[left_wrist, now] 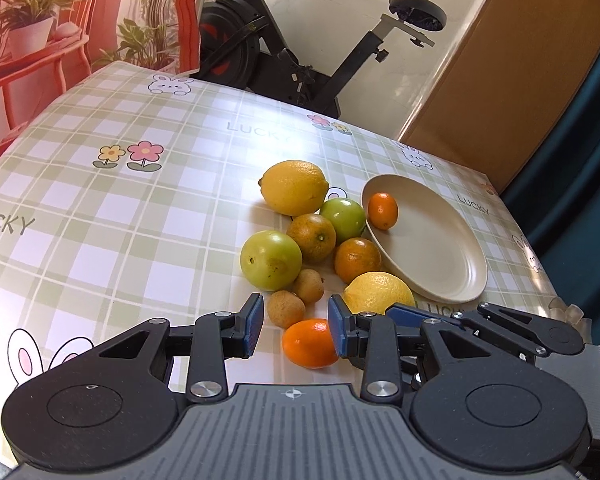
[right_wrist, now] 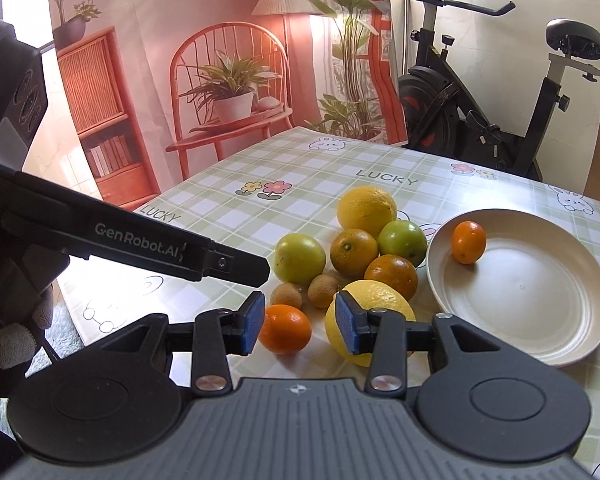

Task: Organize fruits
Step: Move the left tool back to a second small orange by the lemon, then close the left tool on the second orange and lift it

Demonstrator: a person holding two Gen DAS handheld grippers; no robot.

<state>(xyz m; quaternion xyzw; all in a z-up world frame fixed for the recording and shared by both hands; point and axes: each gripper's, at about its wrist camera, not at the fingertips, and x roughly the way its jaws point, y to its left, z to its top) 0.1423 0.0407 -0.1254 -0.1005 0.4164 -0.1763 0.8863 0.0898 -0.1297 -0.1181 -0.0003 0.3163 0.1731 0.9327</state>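
One small orange kumquat is already placed in the cream round plate on the checked table, its long axis roughly upright in view; the rest are still clustered beside the plate; a second kumquat lies nearest, long axis roughly crosswise, between the parted pads of the left hand-held gripper, not yet gripped; the right hand-held gripper is partly open, nothing held.

An exercise bike stands behind the checked-cloth table, sunlit.
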